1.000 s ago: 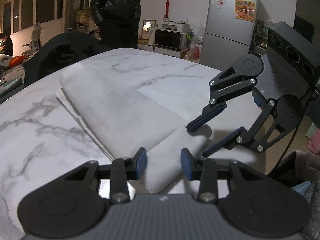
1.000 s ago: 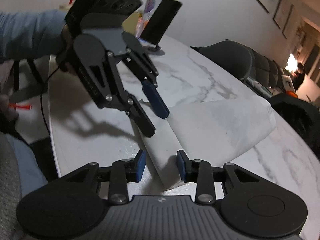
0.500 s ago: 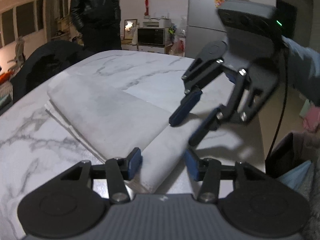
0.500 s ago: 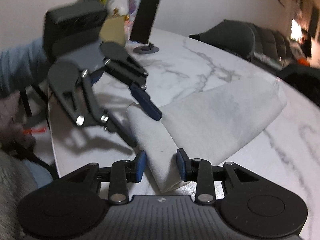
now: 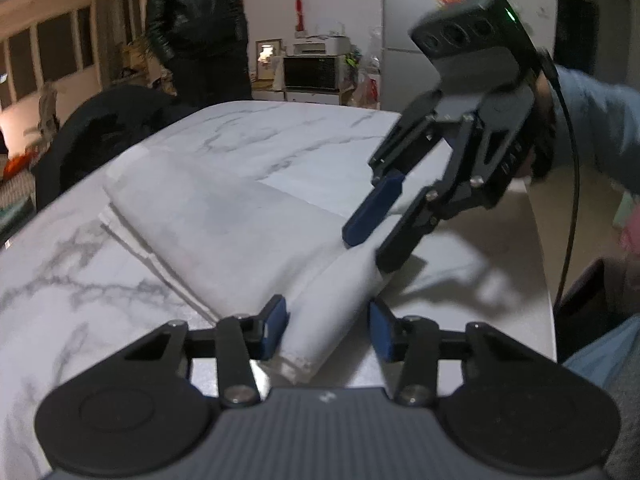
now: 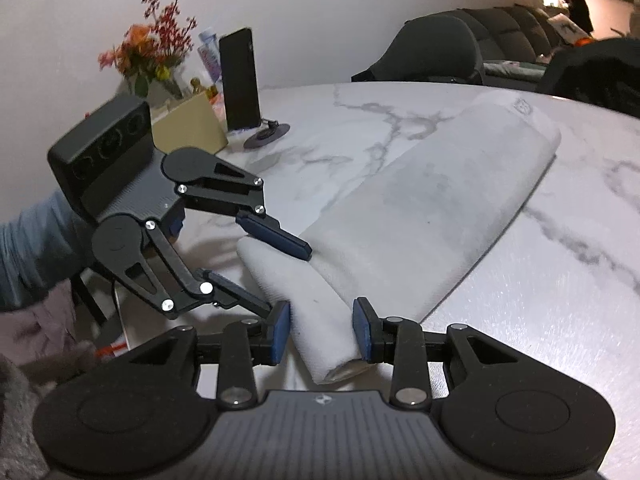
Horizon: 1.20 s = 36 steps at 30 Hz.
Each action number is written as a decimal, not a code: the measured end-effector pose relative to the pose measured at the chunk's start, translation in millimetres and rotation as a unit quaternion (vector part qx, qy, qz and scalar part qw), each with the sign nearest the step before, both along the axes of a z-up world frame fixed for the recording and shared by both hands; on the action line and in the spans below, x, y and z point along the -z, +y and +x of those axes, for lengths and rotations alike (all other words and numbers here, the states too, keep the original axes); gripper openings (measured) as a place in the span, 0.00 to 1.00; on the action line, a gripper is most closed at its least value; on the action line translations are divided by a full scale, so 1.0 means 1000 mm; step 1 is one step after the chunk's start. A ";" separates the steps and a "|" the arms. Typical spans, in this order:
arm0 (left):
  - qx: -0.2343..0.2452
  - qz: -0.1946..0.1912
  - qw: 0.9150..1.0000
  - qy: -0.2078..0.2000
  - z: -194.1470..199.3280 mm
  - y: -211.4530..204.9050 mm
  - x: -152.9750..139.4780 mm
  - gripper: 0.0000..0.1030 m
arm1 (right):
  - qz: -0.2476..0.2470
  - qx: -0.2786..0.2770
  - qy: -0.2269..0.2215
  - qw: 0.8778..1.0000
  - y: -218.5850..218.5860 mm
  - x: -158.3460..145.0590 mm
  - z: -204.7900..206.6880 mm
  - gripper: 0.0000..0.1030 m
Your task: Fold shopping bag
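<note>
On the marble table point(image 5: 280, 136) the white shopping bag point(image 5: 224, 224) lies folded into a long strip. Both grippers straddle its near rolled end: the left gripper point(image 5: 328, 326) and the right gripper point(image 6: 322, 330) stand apart, unclamped. A phone point(image 6: 240, 80) on a stand sits well behind.

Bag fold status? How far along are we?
Done: shopping bag lies as a long narrow strip on the marble table, near end turned over once. In hand: left gripper and right gripper both straddle that turned end, jaws open, nothing clamped. Left: most of the strip is unfolded lengthwise; likely several more turns.
</note>
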<state>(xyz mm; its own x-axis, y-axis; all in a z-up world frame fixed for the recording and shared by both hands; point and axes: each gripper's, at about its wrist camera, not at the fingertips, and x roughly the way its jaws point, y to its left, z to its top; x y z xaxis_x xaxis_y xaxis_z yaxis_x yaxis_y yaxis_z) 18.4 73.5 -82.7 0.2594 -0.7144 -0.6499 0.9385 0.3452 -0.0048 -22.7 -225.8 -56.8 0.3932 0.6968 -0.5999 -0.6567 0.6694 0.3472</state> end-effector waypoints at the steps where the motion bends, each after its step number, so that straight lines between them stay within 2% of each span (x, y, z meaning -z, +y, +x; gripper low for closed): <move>1: -0.002 -0.004 1.000 0.007 0.002 0.001 0.000 0.39 | 0.003 0.000 -0.006 1.000 -0.001 0.000 -0.003 0.31; 6: -0.018 -0.029 0.998 0.053 0.012 0.009 0.000 0.38 | 0.018 0.002 -0.029 0.999 -0.002 0.002 -0.017 0.39; 8: -0.025 -0.035 0.997 0.070 0.015 0.011 -0.001 0.38 | 0.004 -0.004 -0.043 0.999 0.003 0.001 -0.022 0.41; 11: -0.031 -0.034 0.995 0.085 0.013 0.012 -0.002 0.38 | -0.037 -0.019 -0.074 0.996 0.016 -0.002 -0.035 0.45; 16: -0.039 -0.039 0.991 0.120 0.003 0.016 -0.005 0.38 | -0.119 -0.032 -0.126 0.984 0.038 -0.003 -0.058 0.45; 20: -0.040 -0.052 0.987 0.146 -0.006 0.023 -0.004 0.38 | -0.139 -0.025 -0.131 0.981 0.043 -0.003 -0.068 0.43; 23: -0.042 -0.059 0.985 0.157 -0.009 0.026 -0.002 0.37 | -0.120 -0.020 -0.109 0.987 0.037 -0.004 -0.068 0.43; 28: -0.048 -0.071 0.983 0.164 -0.014 0.029 0.001 0.31 | -0.057 -0.005 -0.051 0.997 0.019 -0.003 -0.057 0.42; 30: -0.064 -0.082 0.979 0.173 -0.013 0.031 0.003 0.29 | -0.030 0.004 -0.031 0.999 0.011 -0.001 -0.050 0.42; 33: -0.091 -0.108 0.970 0.196 -0.009 0.036 0.007 0.27 | 0.016 0.020 -0.004 1.000 0.000 0.004 -0.041 0.42; 36: -0.120 -0.141 0.956 0.229 -0.003 0.043 0.014 0.26 | 0.065 0.038 0.017 0.997 -0.011 0.011 -0.037 0.42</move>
